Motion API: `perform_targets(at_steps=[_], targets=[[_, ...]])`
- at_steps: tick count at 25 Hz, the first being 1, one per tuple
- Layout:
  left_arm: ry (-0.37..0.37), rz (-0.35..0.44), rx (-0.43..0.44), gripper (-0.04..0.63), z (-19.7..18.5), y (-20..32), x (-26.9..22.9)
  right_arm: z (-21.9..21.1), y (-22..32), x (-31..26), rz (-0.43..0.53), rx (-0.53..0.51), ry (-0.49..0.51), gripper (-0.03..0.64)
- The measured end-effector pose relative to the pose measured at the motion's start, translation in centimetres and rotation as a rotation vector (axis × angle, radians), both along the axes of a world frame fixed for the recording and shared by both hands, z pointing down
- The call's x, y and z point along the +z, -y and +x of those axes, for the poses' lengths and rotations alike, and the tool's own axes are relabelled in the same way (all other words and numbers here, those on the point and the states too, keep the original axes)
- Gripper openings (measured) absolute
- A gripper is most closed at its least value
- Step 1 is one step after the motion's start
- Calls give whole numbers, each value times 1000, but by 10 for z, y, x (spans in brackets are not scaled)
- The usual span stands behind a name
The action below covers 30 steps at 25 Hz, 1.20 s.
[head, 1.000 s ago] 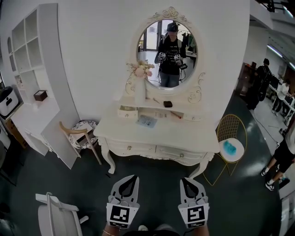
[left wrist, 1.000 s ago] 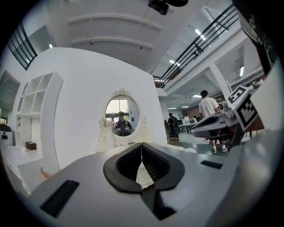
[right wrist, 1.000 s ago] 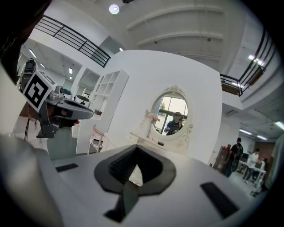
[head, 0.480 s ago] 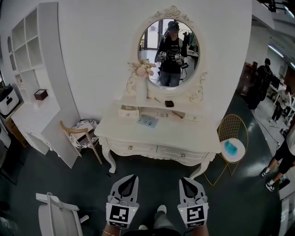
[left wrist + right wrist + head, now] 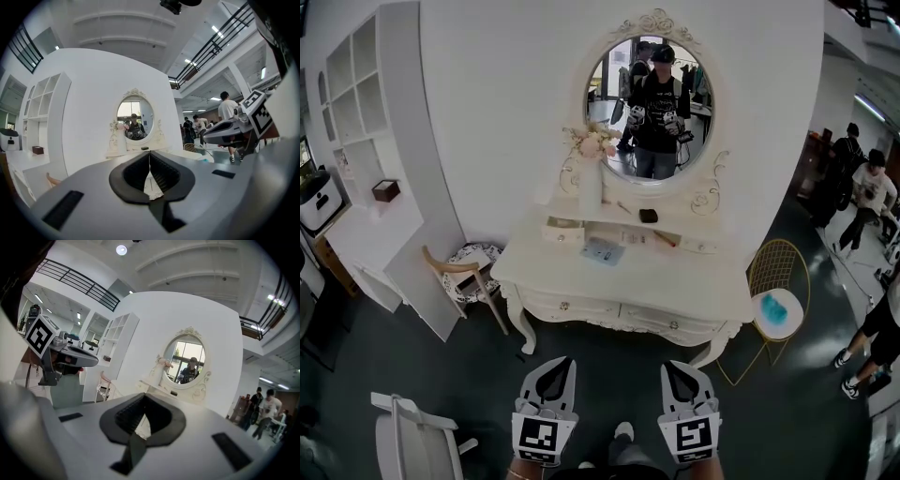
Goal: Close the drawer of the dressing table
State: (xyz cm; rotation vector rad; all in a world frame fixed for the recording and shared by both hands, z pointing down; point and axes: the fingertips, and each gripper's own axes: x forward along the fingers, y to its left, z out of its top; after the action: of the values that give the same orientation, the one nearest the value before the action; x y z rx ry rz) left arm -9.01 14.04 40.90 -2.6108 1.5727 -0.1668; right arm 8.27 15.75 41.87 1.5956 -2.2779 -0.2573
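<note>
The white dressing table (image 5: pixel 628 274) stands against the wall under an oval mirror (image 5: pixel 649 111). On its raised back shelf, the small left drawer (image 5: pixel 560 232) sticks out, pulled open. Two wider front drawers (image 5: pixel 567 305) look pushed in. Both grippers hang side by side well short of the table, over dark floor. My left gripper (image 5: pixel 559 363) is shut with nothing in it, its jaws meeting in the left gripper view (image 5: pixel 149 158). My right gripper (image 5: pixel 674 367) is shut and empty too (image 5: pixel 144 401).
A vase of flowers (image 5: pixel 589 178), a small black item (image 5: pixel 648 216) and a bluish sheet (image 5: pixel 602 249) sit on the table. A wooden chair (image 5: pixel 464 272) stands left of it, a gold wire chair (image 5: pixel 778 300) right. A white shelf unit (image 5: pixel 366 141) is at left. People (image 5: pixel 867 192) stand far right.
Both grippers have drifted a little toward the dressing table, still shut and side by side. The table sits slightly nearer, and a foot has stepped in between the grippers.
</note>
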Motion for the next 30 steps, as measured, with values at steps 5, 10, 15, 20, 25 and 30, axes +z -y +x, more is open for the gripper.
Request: perform_targets(at_steps=[5,10,15,20,25,30], targets=[[-19,-11,-24,17,6,16,5,8,20,6,-13,-15,-8,11],[-2,-25,-41,17,12,39,11,15,46,11,-28,-32,-8,11],[8,-35,-53,17,20,65,12,21,76,13,-35,-51,1,11],[15,-34,-68,17,28,89,10,25,105,11,-33,-78,4,11],[22,-36,-88,17,36,108,10,30,130,9,-30,-110,0,11],[26,-39,-108,17,46,126,10,37,155,8,-28,-142,0,11]])
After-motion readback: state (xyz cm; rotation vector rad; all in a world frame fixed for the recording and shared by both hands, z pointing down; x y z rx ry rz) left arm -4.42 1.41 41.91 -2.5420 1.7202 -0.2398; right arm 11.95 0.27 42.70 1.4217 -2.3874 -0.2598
